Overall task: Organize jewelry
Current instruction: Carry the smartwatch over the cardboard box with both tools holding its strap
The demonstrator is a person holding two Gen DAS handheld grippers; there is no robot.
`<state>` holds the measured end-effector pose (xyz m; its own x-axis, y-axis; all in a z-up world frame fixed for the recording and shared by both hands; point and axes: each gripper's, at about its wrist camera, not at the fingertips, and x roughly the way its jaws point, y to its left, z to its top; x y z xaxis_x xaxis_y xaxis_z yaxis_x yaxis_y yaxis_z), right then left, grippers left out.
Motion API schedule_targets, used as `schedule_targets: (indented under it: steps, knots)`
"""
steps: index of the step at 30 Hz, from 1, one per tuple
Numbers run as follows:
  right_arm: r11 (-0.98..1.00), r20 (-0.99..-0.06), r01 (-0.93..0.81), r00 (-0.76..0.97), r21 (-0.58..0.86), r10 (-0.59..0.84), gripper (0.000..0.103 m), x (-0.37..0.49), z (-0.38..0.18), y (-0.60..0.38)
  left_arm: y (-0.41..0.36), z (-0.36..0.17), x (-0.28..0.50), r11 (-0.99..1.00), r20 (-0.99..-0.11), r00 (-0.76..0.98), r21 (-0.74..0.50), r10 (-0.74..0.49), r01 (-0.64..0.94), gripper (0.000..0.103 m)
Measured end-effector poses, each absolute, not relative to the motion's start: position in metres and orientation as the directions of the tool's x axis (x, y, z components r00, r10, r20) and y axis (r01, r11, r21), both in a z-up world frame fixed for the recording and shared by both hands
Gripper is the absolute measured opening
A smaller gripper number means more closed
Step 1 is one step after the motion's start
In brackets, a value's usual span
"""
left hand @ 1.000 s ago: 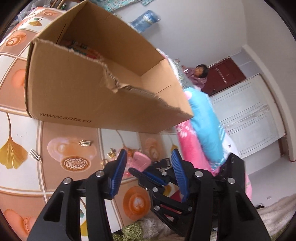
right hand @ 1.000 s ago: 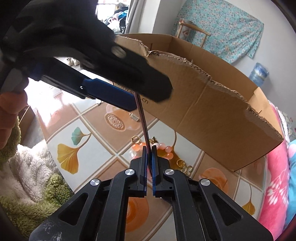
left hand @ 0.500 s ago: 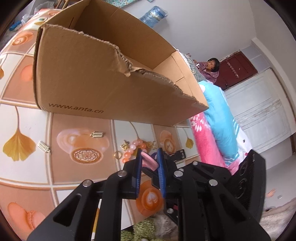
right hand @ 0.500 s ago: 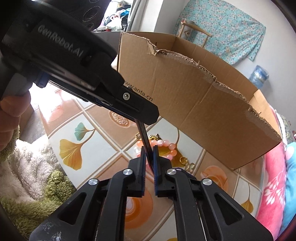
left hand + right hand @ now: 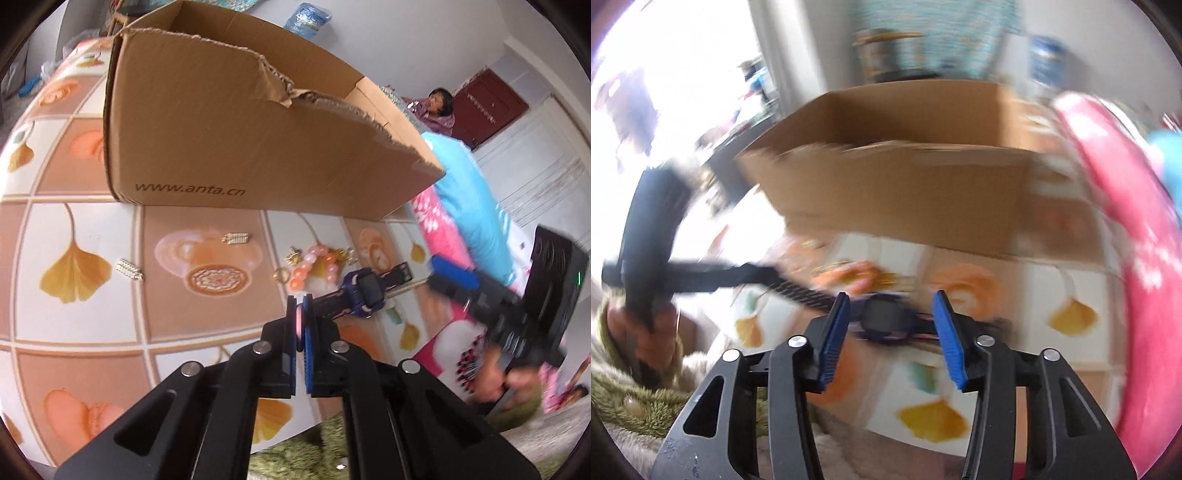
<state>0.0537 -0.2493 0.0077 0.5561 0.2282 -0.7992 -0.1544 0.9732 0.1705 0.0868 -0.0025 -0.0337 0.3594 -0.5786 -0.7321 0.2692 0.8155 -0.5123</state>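
The left gripper [image 5: 300,328] has its blue-padded fingers pinched nearly together on the pink-backed strap end of a purple and black digital wristwatch [image 5: 364,291], which stretches out from the fingertips just above the tiled, ginkgo-leaf patterned tabletop [image 5: 85,325]. In the blurred right wrist view the right gripper [image 5: 892,332] stands wide apart and grips nothing, the watch's dark face lying between its blue pads [image 5: 833,336]. Beyond the watch sits a bracelet of pink and orange beads [image 5: 314,266] with small gold-coloured rings and charms [image 5: 282,275] touching or just beside it. Two small silver clips [image 5: 129,269] lie well apart to the left on the tiles. Behind them all stands a large open brown cardboard box with a torn front rim, printed www.anta.cn [image 5: 236,147]; its tall front wall hides the floor of the box, so what it holds cannot be told. Folded pink and blue quilts [image 5: 465,206] lie beside the box's far end.
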Motion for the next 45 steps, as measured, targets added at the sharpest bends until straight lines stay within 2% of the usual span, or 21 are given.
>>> schedule_targets:
  steps: [6, 14, 18, 20, 28, 31, 38, 45]
  knots:
    - [0.974, -0.846, 0.035, 0.503, 0.225, 0.178, 0.045, 0.066, -0.007, -0.293, -0.009, -0.035, 0.083, 0.859, -0.779, 0.371, -0.410, -0.505, 0.307, 0.003]
    - [0.895, -0.850, 0.154, 0.414, 0.419, 0.327, 0.041, 0.079, -0.042, -0.313, -0.013, -0.040, 0.083, 0.878, -0.806, 0.371, -0.355, -0.461, 0.319, 0.003]
    - [0.833, -0.806, 0.171, 0.412, 0.526, 0.424, 0.039, 0.082, -0.048, -0.314, -0.013, -0.042, 0.085, 0.879, -0.810, 0.364, -0.356, -0.459, 0.318, 0.003]
    - [0.793, -0.777, 0.184, 0.413, 0.582, 0.475, 0.034, 0.083, -0.050, -0.317, -0.014, -0.042, 0.086, 0.880, -0.812, 0.363, -0.353, -0.457, 0.318, 0.003]
    - [0.647, -0.646, 0.185, 0.463, 0.740, 0.607, 0.033, 0.080, -0.050, -0.324, -0.013, -0.043, 0.086, 0.881, -0.814, 0.360, -0.352, -0.455, 0.317, 0.003]
    - [0.716, -0.711, 0.198, 0.450, 0.670, 0.541, 0.019, 0.081, -0.051, -0.320, -0.013, -0.043, 0.086, 0.880, -0.814, 0.360, -0.353, -0.456, 0.316, 0.004]
    - [0.856, -0.820, 0.166, 0.423, 0.489, 0.386, 0.004, 0.086, -0.047, -0.289, -0.012, -0.045, 0.087, 0.884, -0.816, 0.363, -0.350, -0.450, 0.309, 0.004]
    - [0.925, -0.842, 0.100, 0.460, 0.365, 0.283, 0.002, 0.082, -0.034, -0.258, -0.013, -0.040, 0.084, 0.884, -0.808, 0.382, -0.342, -0.449, 0.318, 0.004]
